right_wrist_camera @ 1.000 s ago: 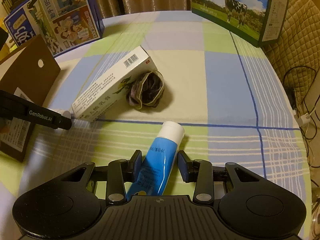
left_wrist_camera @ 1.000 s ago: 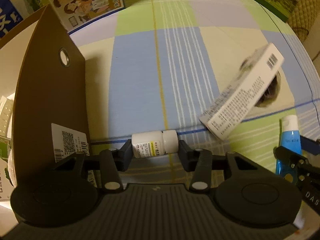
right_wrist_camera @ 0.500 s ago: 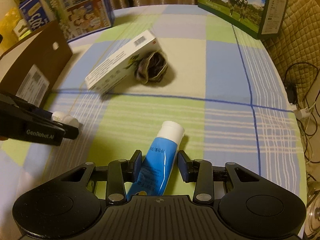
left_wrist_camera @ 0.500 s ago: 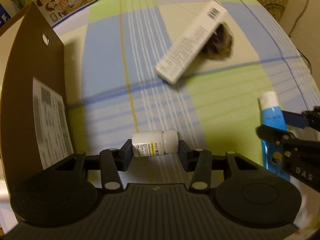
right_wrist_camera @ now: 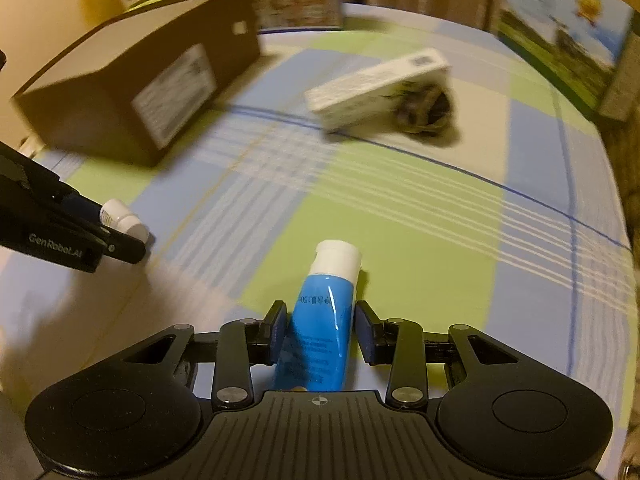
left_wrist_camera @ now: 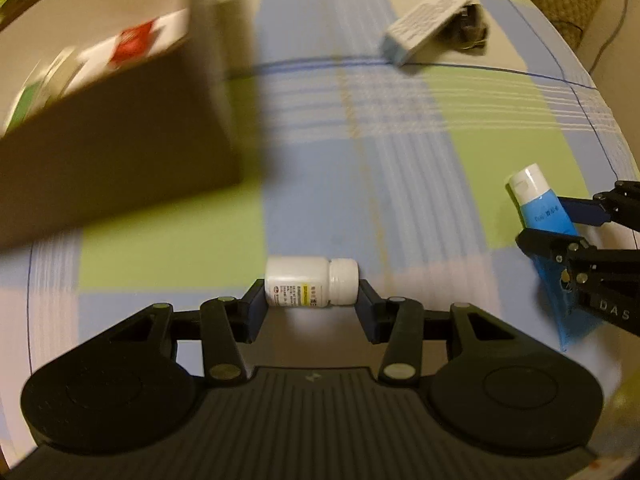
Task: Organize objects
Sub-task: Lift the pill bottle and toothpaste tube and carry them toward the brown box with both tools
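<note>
- Checked cloth in blue, green and cream covers the table under both claws, and the pictures are smeared with motion.
- Left gripper pinches a small white pill bottle end to end, its long axis lying crosswise between the pads, cap toward the right of the frame.
- Right gripper is pressed on a blue tube; the tube's long axis runs straight ahead along the fingers, white cap pointing forward.
- Outward from the left claw, the open brown cardboard box fills the upper left of its frame, with cartons visible inside; it lies ahead and to the left of the bottle, near.
- From the right wrist view the same box sits in the upper left, well apart from the tube, with the left claw between.
- My judgement: the left hand is nearer the box, so the bottle likely goes in first.
- A white carton leaning on a dark crumpled item waits at the upper right of centre.
</note>
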